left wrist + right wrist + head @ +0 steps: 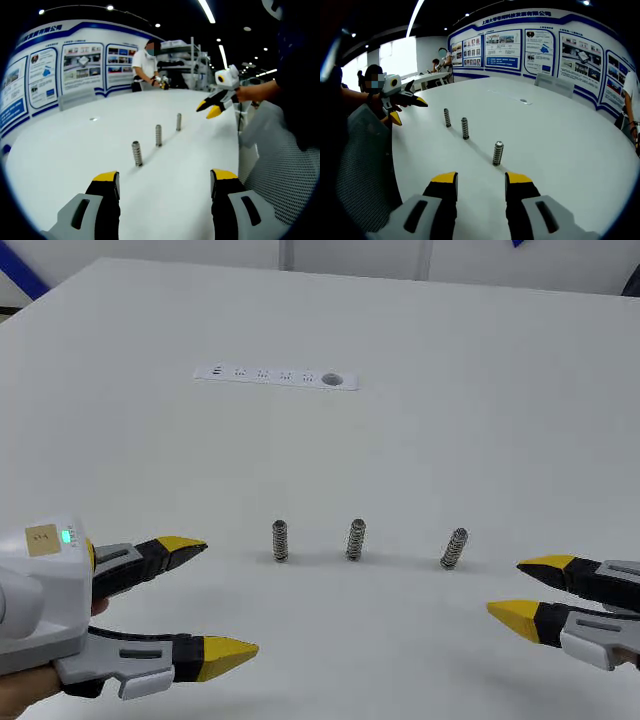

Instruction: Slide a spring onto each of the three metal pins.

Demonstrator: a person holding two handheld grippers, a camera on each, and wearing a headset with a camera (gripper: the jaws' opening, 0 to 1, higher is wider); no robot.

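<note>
Nearest the person, the left hand-held gripper (230, 596) and right hand-held gripper (505, 587) hang with jaws apart and empty, short of the middle pin (356, 539) and to either side of it. On the tabletop (480, 390), the left pin (280, 540) and right pin (454, 548) flank it, and all three seem to wear springs (136, 152) already. The right pin leans, so a stray jaw tip could topple it. Well beyond the middle pin lies a power strip (275, 376).
</note>
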